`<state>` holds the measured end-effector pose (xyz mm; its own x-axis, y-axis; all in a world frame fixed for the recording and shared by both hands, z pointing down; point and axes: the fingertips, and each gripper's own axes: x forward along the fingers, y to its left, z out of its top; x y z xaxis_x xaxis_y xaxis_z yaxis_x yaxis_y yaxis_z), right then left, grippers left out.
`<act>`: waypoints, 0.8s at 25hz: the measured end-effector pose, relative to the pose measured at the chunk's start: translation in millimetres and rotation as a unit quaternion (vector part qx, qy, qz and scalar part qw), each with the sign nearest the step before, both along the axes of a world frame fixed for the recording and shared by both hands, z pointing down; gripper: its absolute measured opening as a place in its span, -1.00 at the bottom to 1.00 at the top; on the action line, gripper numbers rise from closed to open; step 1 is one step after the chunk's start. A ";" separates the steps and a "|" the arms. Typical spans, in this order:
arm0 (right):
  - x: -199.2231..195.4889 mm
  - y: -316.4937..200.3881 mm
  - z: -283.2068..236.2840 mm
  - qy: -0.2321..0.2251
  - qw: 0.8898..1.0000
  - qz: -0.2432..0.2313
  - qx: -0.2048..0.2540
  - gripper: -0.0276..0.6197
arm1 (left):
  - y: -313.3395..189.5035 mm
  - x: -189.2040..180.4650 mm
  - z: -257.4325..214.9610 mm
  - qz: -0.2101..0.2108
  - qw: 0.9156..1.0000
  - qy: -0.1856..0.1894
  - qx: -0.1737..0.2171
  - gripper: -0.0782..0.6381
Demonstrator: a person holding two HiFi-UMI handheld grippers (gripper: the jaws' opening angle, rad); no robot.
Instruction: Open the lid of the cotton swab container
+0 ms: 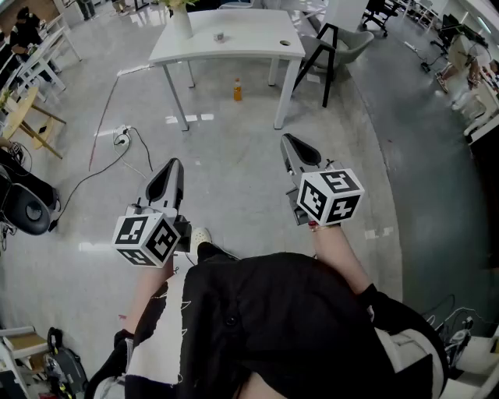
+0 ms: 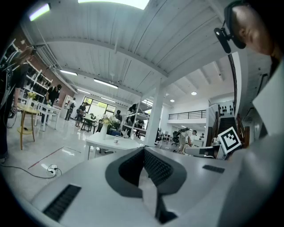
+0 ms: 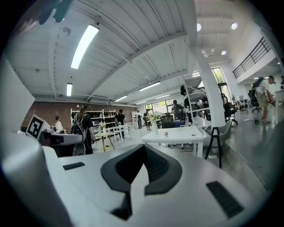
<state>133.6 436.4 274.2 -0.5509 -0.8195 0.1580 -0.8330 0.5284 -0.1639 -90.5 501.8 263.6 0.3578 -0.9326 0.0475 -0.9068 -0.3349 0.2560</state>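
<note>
Person's dark top [image 1: 296, 327] fills the bottom of the head view, with both hands held out ahead over the floor [image 1: 234, 179].

Grippers:
- On the left gripper [image 1: 173, 166] the jaws are pressed together with nothing between them. The left gripper view shows the tips meeting on empty air.
- The right gripper [image 1: 291, 141] is the same, clenched on nothing and tipped slightly downward.

Both point toward the white table [image 1: 257, 48], which stands well apart from them. Neither is over the tabletop, let alone near anything on it.

On the tabletop:
- A vase [image 1: 181, 19] with flowers stands toward the far left corner.
- A small pale item [image 1: 221, 36] sits near the middle.
- A dark round spot [image 1: 285, 44] lies by the near right corner.

The small pale item is my best guess for the cotton swab container. It's too small in every view to confirm that, or to read whether the lid is on.

An orange bottle [image 1: 237, 90] stands on the floor just under the near edge. It looks unrelated.

Progress is effectively zero, with no contact and no grasp, and the lid looks untouched. What's left is the whole job:
- walk up to the table
- open the jaws
- steady the body with one gripper
- lift or flip the lid with the other
</note>
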 end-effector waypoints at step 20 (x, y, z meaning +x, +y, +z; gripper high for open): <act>6.8 -72.0 52.7 -0.015 0.997 0.036 -0.063 -0.90 | -77.4 -8.3 56.0 0.012 0.998 0.005 -0.062 -0.76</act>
